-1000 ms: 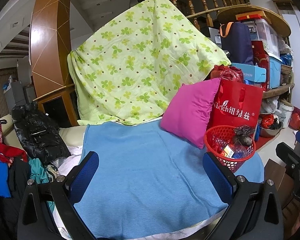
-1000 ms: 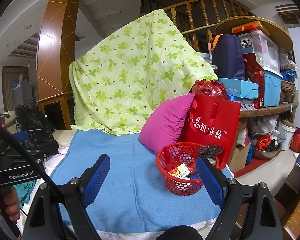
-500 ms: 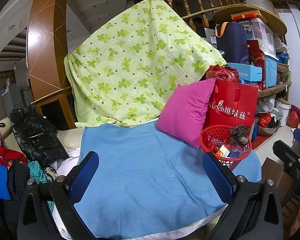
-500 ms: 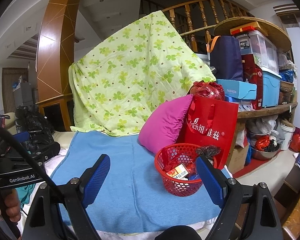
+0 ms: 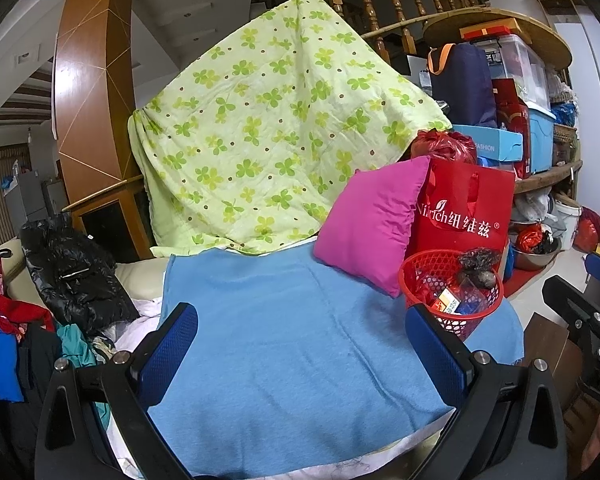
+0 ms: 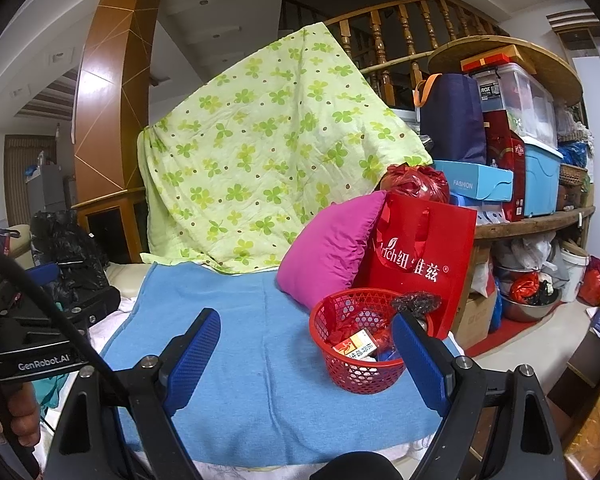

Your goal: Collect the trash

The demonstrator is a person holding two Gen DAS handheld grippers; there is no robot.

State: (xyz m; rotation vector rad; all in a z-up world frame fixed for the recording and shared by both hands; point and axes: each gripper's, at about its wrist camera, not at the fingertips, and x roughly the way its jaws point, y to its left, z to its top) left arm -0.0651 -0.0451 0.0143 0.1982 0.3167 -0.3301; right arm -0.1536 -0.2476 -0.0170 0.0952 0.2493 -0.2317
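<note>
A red mesh basket (image 5: pixel 416 276) (image 6: pixel 340 376) stands at the right end of a blue blanket (image 5: pixel 292 344) (image 6: pixel 260 360). It holds trash: a small orange and white box (image 6: pixel 356 346) (image 5: pixel 449 299) and a dark crumpled wad (image 5: pixel 478 266) (image 6: pixel 416 302). My left gripper (image 5: pixel 302 352) is open and empty, held above the blanket, left of the basket. My right gripper (image 6: pixel 306 360) is open and empty, with its right finger (image 6: pixel 418 356) in front of the basket.
A pink cushion (image 5: pixel 372 220) and a red paper bag (image 5: pixel 468 216) stand right behind the basket. A green flowered quilt (image 5: pixel 268 140) hangs behind. Clothes (image 5: pixel 68 280) lie piled at the left. Cluttered shelves (image 6: pixel 532 152) stand at the right. The left hand unit (image 6: pixel 32 344) shows in the right wrist view.
Both grippers have drawn back and tilted a little, so the basket and blanket sit slightly lower and farther in view. Both stay open and empty.
</note>
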